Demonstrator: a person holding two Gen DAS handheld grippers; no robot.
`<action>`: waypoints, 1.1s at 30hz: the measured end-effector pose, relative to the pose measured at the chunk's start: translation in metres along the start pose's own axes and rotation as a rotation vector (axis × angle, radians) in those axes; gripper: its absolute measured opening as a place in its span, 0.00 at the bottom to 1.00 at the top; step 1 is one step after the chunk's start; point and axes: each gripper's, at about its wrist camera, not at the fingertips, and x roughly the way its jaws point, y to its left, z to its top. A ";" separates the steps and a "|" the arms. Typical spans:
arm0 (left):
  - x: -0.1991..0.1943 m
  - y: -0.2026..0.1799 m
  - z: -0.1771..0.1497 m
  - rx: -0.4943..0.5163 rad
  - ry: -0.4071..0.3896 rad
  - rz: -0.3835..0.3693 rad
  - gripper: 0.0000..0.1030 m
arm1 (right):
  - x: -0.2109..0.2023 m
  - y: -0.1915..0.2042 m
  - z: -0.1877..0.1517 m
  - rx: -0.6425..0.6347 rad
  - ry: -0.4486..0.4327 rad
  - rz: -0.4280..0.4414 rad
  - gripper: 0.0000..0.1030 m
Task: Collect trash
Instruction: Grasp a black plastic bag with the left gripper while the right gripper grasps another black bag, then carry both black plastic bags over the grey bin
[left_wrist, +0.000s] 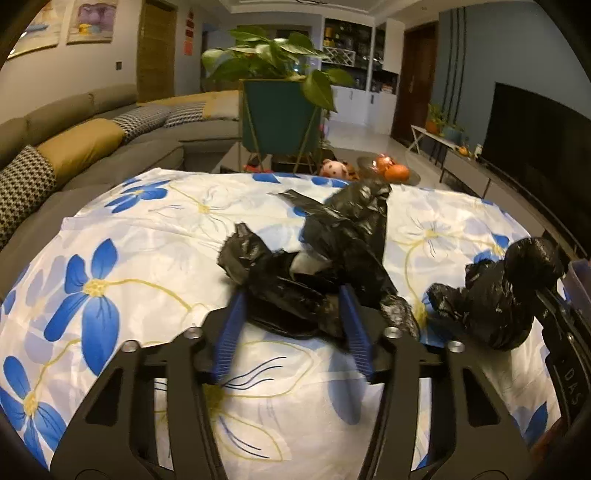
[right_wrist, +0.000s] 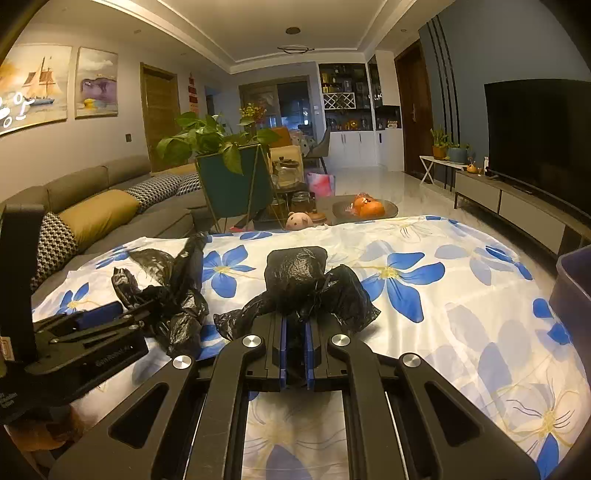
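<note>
Right tongs (right_wrist: 295, 332) clenched on a knotted bag (right_wrist: 299, 280): crinkly black plastic, bulging round top, thin film pinched between the blue ribbed pads (right_wrist: 282, 347). Bag sits on the counter (right_wrist: 461, 295), which is draped in glossy white cloth with blue flower print.

Left tongs (left_wrist: 293, 295) released, blue pads (left_wrist: 232, 332) spread wide, straddling an open bag (left_wrist: 332, 251): loose, crumpled black film with flaps sticking up, something white inside, probably paper, hard to tell. Tongs appear to touch the film, not gripping.

The two bags lie near each other, apart. Dark bin (right_wrist: 572, 295) rim shows at the counter's right edge.
</note>
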 end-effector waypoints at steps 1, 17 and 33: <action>0.000 -0.002 -0.001 0.009 0.001 -0.006 0.35 | 0.000 0.000 0.000 0.002 0.001 0.000 0.08; -0.019 0.007 -0.007 -0.048 -0.078 -0.069 0.01 | -0.006 0.010 0.000 -0.040 -0.020 -0.037 0.07; -0.101 -0.010 -0.020 -0.048 -0.180 -0.084 0.00 | -0.092 -0.019 0.006 0.002 -0.140 0.008 0.06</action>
